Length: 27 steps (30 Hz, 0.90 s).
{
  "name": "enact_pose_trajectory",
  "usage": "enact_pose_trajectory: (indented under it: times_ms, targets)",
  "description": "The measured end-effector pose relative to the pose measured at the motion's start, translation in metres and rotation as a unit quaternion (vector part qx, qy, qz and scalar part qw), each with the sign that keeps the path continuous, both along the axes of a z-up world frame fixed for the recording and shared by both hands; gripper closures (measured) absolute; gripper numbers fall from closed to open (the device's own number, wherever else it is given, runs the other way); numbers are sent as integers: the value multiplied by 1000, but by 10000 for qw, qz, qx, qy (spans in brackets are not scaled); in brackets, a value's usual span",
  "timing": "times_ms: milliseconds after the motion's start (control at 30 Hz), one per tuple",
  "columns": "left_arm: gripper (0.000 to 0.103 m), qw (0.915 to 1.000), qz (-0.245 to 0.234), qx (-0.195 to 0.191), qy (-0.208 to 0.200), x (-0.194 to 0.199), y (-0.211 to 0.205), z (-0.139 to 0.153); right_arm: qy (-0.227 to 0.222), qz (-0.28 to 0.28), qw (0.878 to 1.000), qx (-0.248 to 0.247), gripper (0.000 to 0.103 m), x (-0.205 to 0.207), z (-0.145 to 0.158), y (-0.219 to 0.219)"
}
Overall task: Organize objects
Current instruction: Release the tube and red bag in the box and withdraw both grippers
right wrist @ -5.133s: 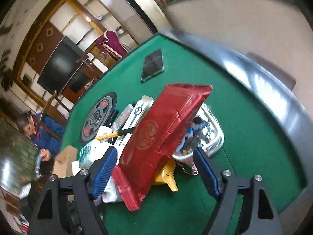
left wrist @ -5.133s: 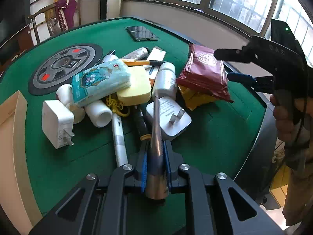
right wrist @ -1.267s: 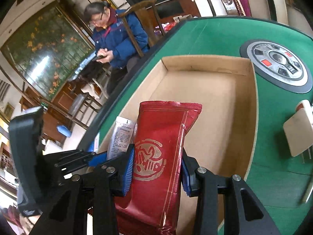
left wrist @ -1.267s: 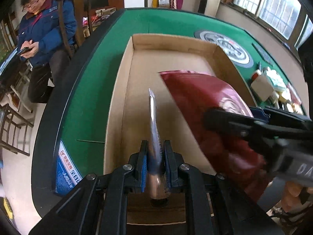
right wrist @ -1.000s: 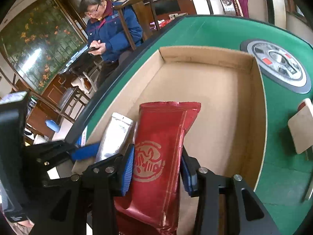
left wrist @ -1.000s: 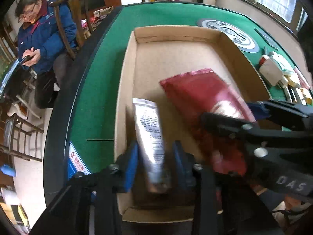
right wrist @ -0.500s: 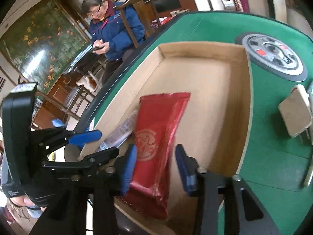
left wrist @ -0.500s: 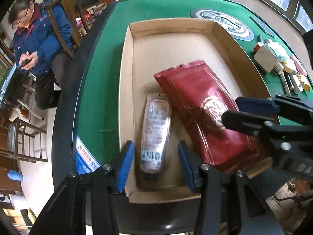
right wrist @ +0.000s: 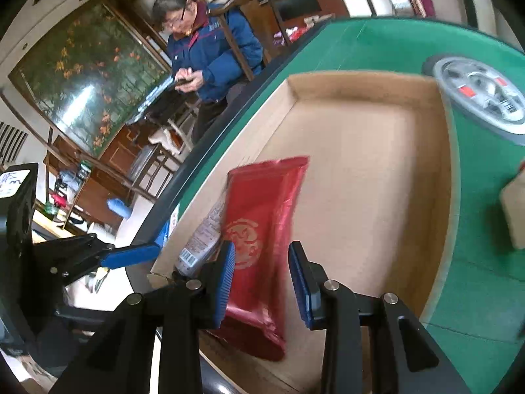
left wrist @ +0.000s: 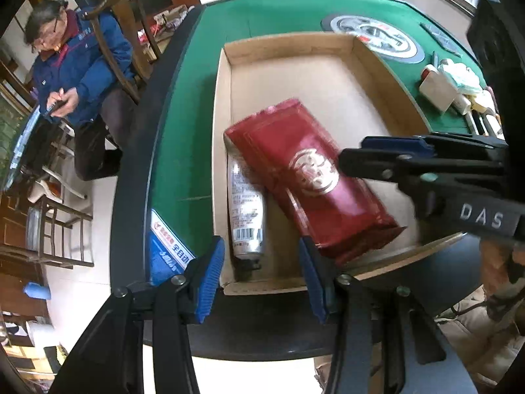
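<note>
In the cardboard box [left wrist: 367,65] on the table [left wrist: 282,16] lie two things side by side — the tube [left wrist: 245,210] along the left wall, the snack packet [left wrist: 308,177] to its right, its edge overlapping the tube; behind them the box floor is bare. Right of the box, well apart, a heap of small items [left wrist: 459,92] sits on the table — the round mat [left wrist: 377,37] behind it.

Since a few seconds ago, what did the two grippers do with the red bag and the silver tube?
Both carried them from the pile to the cardboard box and let go. The silver tube and red bag now lie inside, side by side. The left gripper and right gripper are open. The pile's other things stayed on the table.
</note>
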<state>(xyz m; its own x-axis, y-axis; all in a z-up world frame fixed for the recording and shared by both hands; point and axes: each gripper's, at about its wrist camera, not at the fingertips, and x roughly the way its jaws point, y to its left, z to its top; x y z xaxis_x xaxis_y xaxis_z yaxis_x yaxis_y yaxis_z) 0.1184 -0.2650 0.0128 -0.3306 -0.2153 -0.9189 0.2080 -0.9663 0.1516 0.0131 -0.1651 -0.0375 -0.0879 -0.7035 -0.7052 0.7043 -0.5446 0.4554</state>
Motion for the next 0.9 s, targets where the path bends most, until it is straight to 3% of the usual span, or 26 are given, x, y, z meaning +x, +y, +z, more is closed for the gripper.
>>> enact_pose_trajectory:
  times_ms: [133,233,400,533,600,700,900]
  targets:
    - [50,9993,-222,129,271,-2,22,22,139,-291,9994,-86,63,-6,14,39]
    - [46,9968,-602,393,353,-10,49,27,313,-621,9976,-68,53,-8,22,78]
    - [37,9891,-1228,755,304,-33,99,16,466,-1265,9908,106,33,-14,24,143]
    - [36,9812,-1570,1117,117,-60,140,-4,416,-1772,9831,174,20,-24,24,188]
    - [36,9784,-1650,1247,20,-70,153,-13,358,-2020,9786,137,13,-28,24,209]
    - [23,9804,-1616,1123,21,-80,170,-20,320,-2268,9733,120,9,-30,22,235]
    - [22,9840,-1346,1155,176,-90,171,-14,229,-2621,9646,164,9,-33,13,270]
